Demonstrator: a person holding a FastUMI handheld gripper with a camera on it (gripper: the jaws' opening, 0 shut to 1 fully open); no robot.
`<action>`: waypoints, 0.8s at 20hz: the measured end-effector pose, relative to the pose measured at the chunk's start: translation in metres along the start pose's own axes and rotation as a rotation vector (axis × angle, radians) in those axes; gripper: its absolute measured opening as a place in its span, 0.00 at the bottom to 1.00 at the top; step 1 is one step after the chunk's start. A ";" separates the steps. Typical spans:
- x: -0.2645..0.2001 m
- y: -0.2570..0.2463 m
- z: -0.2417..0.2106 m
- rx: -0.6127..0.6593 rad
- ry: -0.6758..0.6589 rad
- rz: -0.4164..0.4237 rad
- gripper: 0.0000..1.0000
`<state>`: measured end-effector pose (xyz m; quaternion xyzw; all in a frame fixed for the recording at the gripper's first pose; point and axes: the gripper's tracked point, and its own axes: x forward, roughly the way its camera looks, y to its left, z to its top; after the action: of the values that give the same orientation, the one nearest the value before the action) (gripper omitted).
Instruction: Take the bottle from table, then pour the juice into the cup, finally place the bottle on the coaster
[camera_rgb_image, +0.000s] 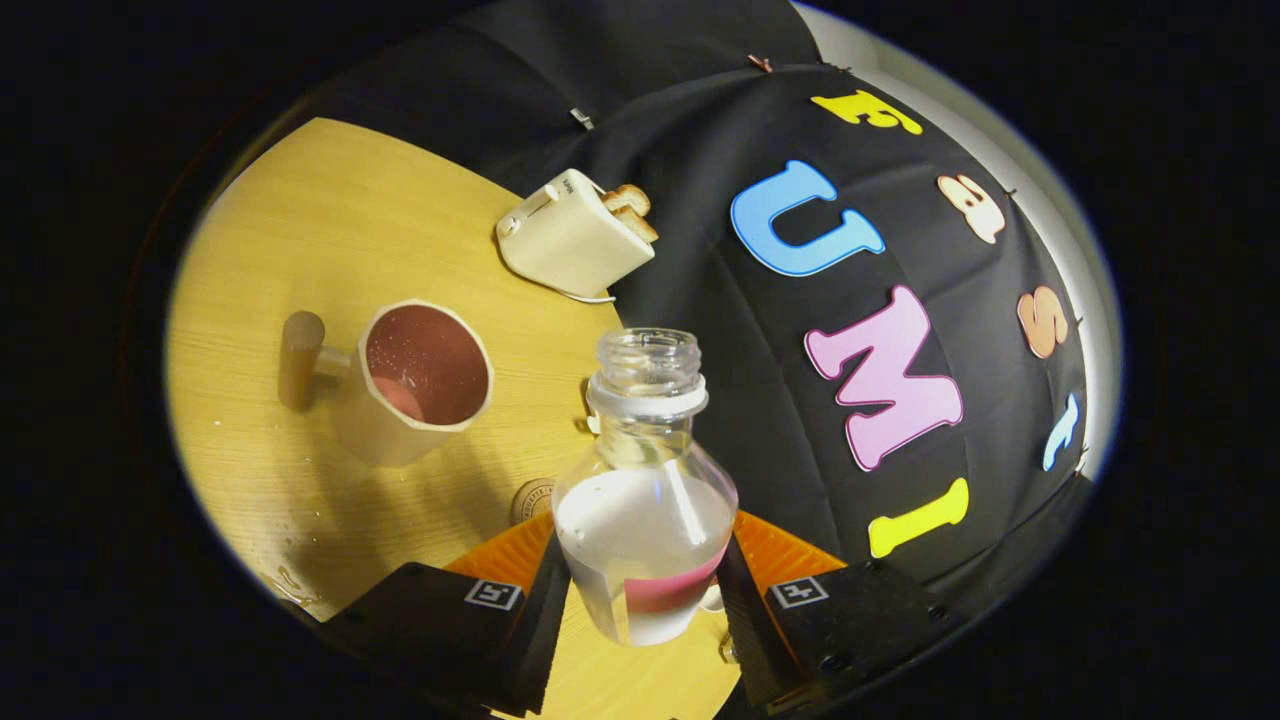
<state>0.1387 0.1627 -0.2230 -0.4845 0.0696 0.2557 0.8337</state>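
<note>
Bottle tilts toward cup

The gripper (645, 590) clamps the uncapped bottle (645, 520); the cup (425, 385) sits at ten o'clock, apart. Tipping here would likely spill juice on the table (300, 230).

Clear uncapped bottle (645, 500) (pale juice inside) tilted; beige cup (420, 385) beside.

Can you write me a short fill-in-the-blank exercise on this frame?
1. The fingers press on both sides of the ____.
2. The bottle has no ____ on its neck.
3. Two slices of toast stick out of the ____.
4. The cup stands on the ____.

Missing words: bottle; cap; toaster; table
</note>
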 end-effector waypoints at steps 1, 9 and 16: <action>0.002 0.002 0.003 -0.029 -0.002 0.001 0.75; 0.031 0.021 0.016 -0.292 -0.028 0.033 0.75; 0.043 0.032 0.018 -0.462 -0.043 0.056 0.75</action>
<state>0.1574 0.2055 -0.2537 -0.6549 0.0049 0.2979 0.6945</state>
